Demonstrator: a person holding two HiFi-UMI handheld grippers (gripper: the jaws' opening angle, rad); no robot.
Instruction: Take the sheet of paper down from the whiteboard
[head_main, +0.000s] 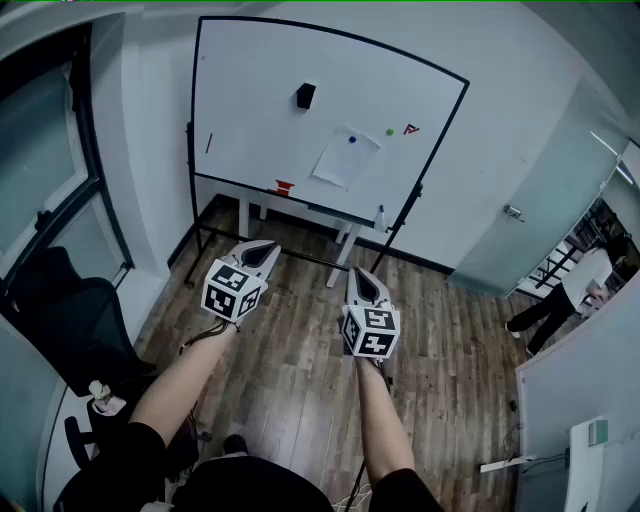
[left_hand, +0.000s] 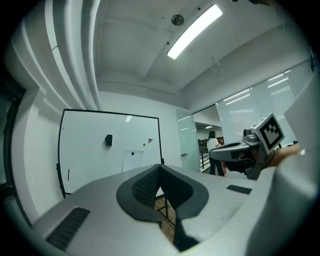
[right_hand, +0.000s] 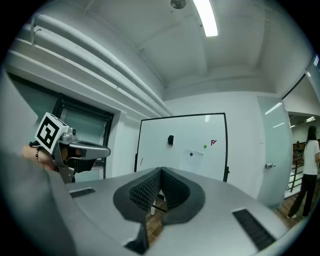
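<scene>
A white sheet of paper (head_main: 346, 158) hangs on the whiteboard (head_main: 250, 90), pinned at its top by a blue magnet (head_main: 352, 140). Both grippers are held level over the wooden floor, well short of the board and pointing at it. My left gripper (head_main: 267, 249) is shut and holds nothing. So is my right gripper (head_main: 357, 273), a little to its right. The left gripper view shows the paper (left_hand: 133, 160) far beyond the shut left gripper (left_hand: 160, 168). In the right gripper view the paper (right_hand: 194, 156) is small and distant above the shut right gripper (right_hand: 161, 172).
On the board are a black eraser (head_main: 305, 96), a green magnet (head_main: 390, 131), a red magnet (head_main: 411, 129) and a red item (head_main: 284, 187) on its tray. A black office chair (head_main: 70, 320) stands at left. At right are a glass door (head_main: 530, 230) and a person (head_main: 565, 295).
</scene>
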